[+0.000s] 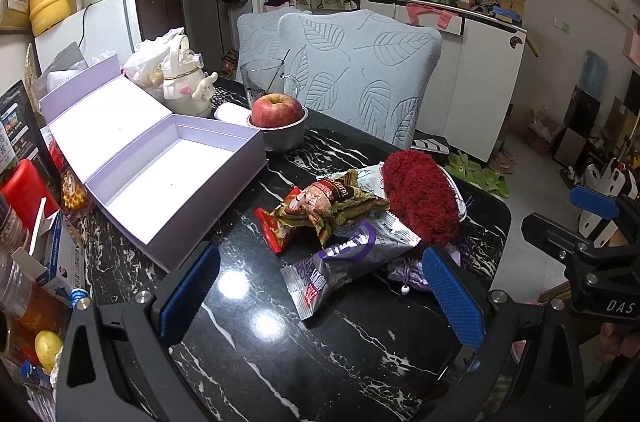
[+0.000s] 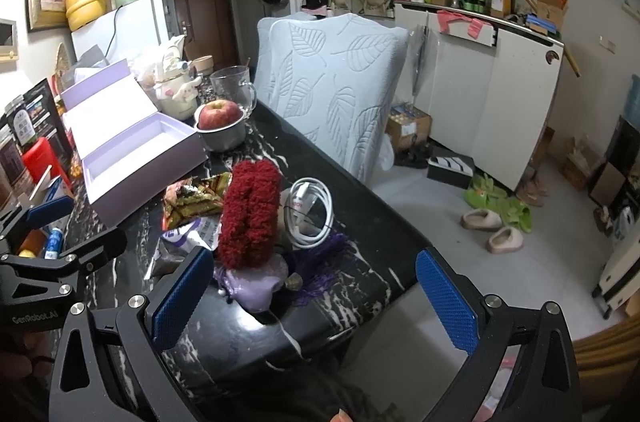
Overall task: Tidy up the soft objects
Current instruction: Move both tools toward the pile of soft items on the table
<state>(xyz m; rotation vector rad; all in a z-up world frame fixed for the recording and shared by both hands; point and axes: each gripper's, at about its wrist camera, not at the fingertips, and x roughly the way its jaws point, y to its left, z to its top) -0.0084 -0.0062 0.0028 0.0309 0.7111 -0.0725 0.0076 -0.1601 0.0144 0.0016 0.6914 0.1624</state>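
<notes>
1. My left gripper hovers over the black marble table, blue pads spread wide with nothing between them.
2. My right gripper is likewise spread and empty, at the table's near corner.
3. The red fuzzy yarn bundle lies right of the open lilac box, well apart from it.
4. Against the yarn's left side sit a crumpled snack packet and a silver-purple pouch.
5. A lavender sachet lies just in front of the yarn; what looks like a purple tassel spreads beside it.
6. A coiled white cable rests right of the yarn.
7. An apple in a metal bowl stands behind the box's far corner.
</notes>
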